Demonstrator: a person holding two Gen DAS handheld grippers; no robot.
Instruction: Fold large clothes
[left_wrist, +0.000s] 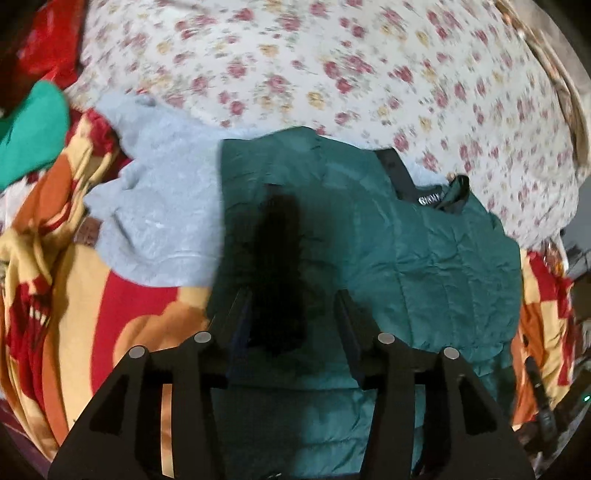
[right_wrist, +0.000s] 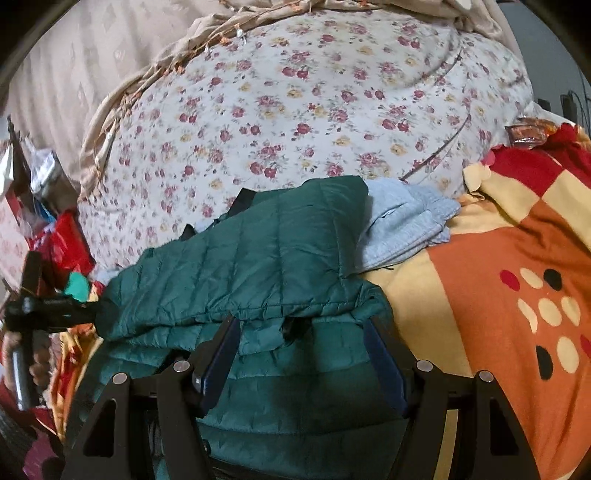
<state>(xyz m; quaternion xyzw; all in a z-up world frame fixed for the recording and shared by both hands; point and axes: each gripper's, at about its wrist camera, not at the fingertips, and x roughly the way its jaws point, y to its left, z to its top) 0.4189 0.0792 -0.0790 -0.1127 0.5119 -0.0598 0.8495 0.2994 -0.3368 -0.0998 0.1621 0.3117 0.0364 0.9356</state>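
Note:
A dark green quilted puffer jacket (left_wrist: 424, 258) lies on the bed, partly folded over itself, with its black collar label showing at the far right. It also shows in the right wrist view (right_wrist: 258, 258), where one part is folded over the body. My left gripper (left_wrist: 293, 306) is open just above the jacket and casts a dark shadow on it. My right gripper (right_wrist: 301, 332) is open over the jacket's near edge, with its fingers on either side of a fold and nothing clamped. The left gripper also shows at the far left of the right wrist view (right_wrist: 48, 306).
A light grey sweatshirt (left_wrist: 155, 206) lies beside the jacket, partly under it; it also shows in the right wrist view (right_wrist: 402, 225). An orange, red and yellow blanket (right_wrist: 517, 295) covers the bed. A floral quilt (right_wrist: 295, 110) lies behind. Green (left_wrist: 29, 136) and red (left_wrist: 51, 44) garments lie at far left.

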